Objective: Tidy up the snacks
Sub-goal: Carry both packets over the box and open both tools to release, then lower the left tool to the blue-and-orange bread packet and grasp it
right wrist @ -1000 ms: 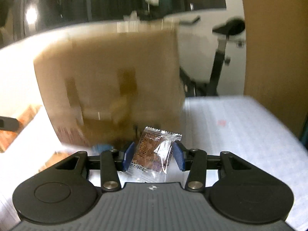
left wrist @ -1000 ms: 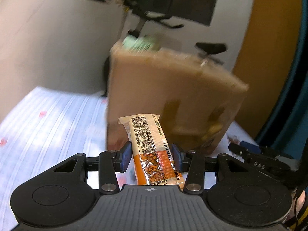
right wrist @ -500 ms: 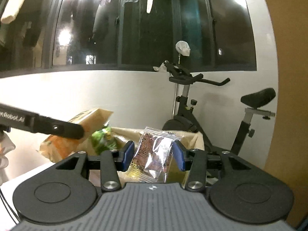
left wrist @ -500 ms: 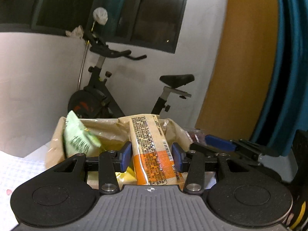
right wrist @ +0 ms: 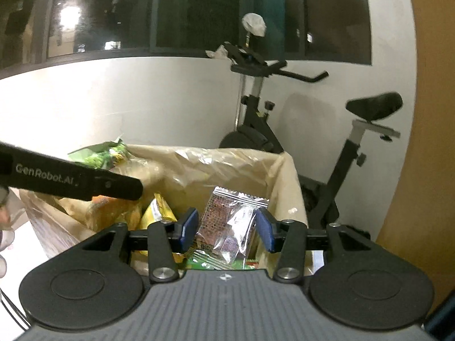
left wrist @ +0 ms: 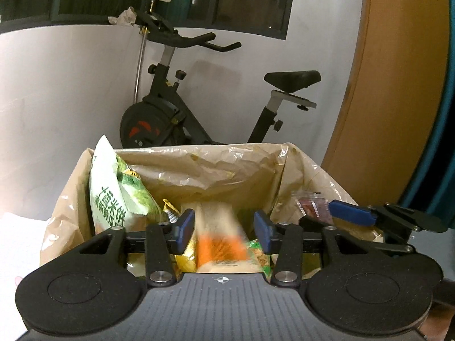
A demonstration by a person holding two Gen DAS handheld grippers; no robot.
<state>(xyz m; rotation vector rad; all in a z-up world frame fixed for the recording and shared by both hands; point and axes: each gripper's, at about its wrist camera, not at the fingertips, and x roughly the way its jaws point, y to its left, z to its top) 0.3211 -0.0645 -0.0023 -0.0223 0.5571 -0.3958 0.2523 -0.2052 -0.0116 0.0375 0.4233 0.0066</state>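
Over the box, both our hand-held grippers' jaws are opening; we should let the bar and sachet fall inside.

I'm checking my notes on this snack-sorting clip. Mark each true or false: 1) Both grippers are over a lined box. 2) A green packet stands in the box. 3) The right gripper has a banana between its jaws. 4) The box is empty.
1) True: left gripper and right gripper are over the lined box.
2) True: green packet, at its left side.
3) False: it's a clear brown sachet; jaws opening.
4) False: it holds several snacks, including an orange bar dropping from the opening left jaws.
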